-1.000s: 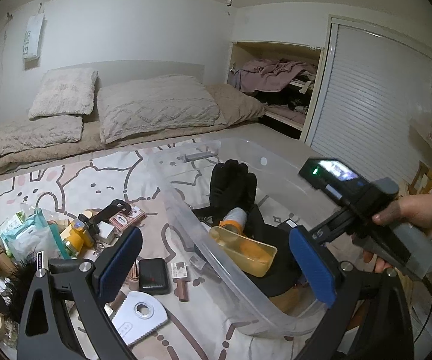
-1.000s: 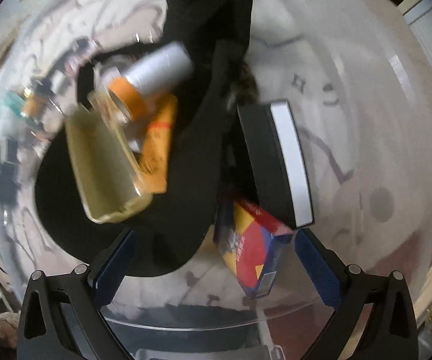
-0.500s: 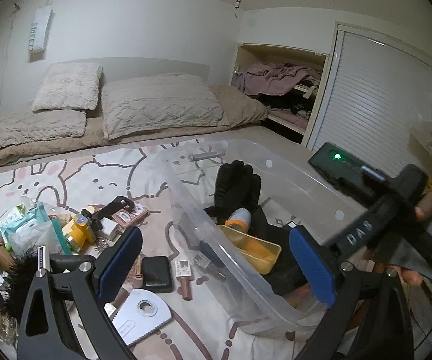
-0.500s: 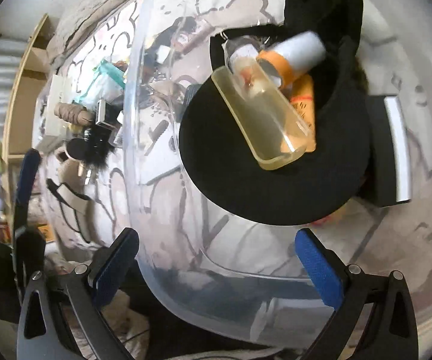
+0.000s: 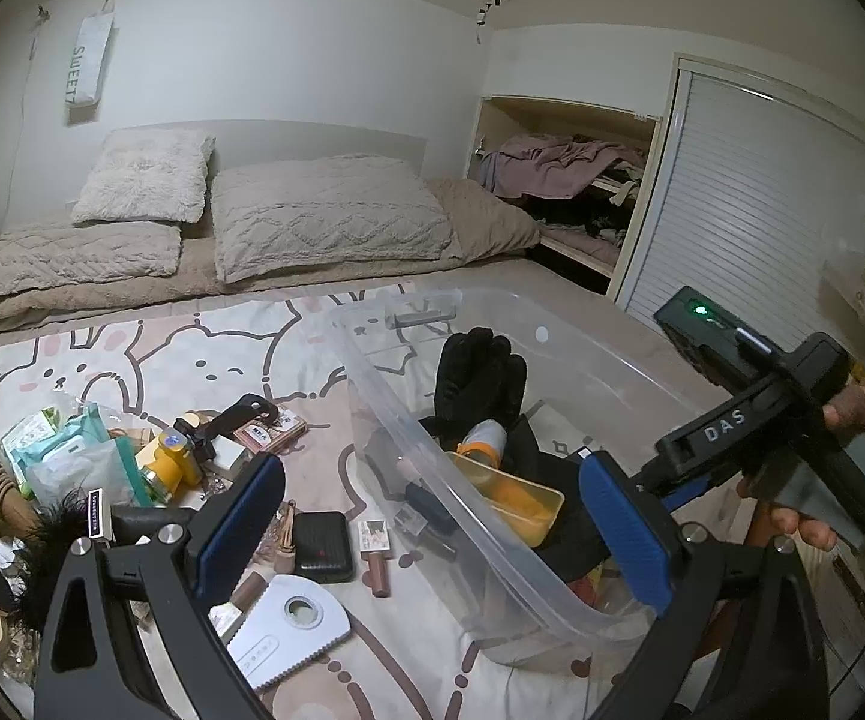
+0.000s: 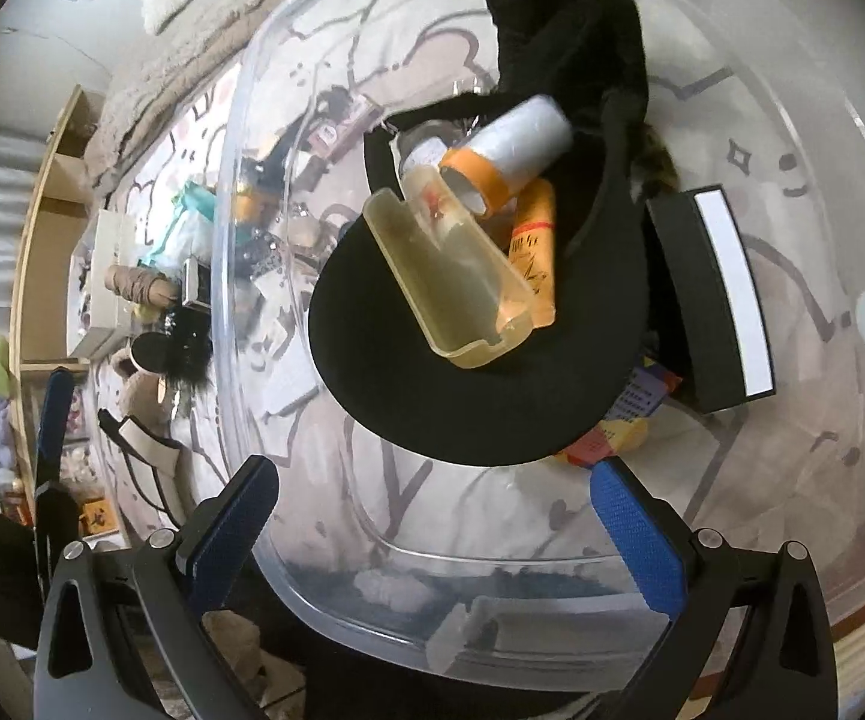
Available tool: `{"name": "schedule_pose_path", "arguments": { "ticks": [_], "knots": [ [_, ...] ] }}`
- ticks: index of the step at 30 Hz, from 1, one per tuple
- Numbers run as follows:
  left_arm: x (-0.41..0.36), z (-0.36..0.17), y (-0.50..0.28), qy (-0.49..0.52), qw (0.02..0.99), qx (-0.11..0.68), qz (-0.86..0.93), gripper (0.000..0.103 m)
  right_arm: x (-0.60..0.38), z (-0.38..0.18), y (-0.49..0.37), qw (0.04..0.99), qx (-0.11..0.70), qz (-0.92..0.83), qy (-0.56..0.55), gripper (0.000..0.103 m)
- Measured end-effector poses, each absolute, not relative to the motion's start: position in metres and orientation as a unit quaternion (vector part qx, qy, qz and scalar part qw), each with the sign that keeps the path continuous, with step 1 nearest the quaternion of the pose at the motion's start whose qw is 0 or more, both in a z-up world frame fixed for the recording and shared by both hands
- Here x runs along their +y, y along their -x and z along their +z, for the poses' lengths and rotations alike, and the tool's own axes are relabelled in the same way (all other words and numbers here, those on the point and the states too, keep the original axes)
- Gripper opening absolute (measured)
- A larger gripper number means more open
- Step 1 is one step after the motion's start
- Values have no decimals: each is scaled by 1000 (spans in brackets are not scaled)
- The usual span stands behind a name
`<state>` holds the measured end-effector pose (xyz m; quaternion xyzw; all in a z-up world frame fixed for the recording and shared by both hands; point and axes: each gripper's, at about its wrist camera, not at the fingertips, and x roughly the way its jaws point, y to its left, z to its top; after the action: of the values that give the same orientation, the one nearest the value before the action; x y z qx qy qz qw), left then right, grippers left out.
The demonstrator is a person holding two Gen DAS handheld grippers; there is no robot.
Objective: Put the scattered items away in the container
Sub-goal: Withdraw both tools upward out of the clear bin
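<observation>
Container: clear plastic tub (image 5: 372,372) sits on the bear-print bed cover (image 5: 132,354), right of the mess; its thin walls look bendy and light
Inside it: black glove (image 6: 558,18), black cap (image 6: 492,396), see-through yellow case (image 6: 450,276), white tube with orange end (image 6: 510,150), black box with white side (image 6: 708,294)
Still out: small black pouch (image 5: 321,546), pink lip tube (image 5: 375,558), white toothed card (image 5: 288,624), teal wipes pack (image 5: 78,462)
How they handle: pouch looks soft, so pinch its middle; lip tube looks hard and may roll, so hold across its sides
Left gripper (image 5: 432,534): jaws wide open, holding nothing, low over the tub's near edge
Right gripper (image 6: 432,534): jaws wide open, holding nothing, above the tub
</observation>
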<state>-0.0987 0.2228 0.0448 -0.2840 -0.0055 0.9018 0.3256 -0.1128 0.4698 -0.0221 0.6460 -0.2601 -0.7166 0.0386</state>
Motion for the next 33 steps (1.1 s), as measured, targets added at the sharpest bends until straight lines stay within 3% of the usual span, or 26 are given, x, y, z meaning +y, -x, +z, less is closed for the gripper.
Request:
{"name": "schedule_pose_path", "arguments": {
  "ticks": [21, 33],
  "knots": [
    [211, 48, 85, 291, 306, 9, 907, 103, 440, 35, 41, 0, -111, -895, -433, 103],
    [199, 49, 76, 288, 291, 14, 912, 103, 425, 41, 4, -32, -95, -929, -357, 103]
  ]
}}
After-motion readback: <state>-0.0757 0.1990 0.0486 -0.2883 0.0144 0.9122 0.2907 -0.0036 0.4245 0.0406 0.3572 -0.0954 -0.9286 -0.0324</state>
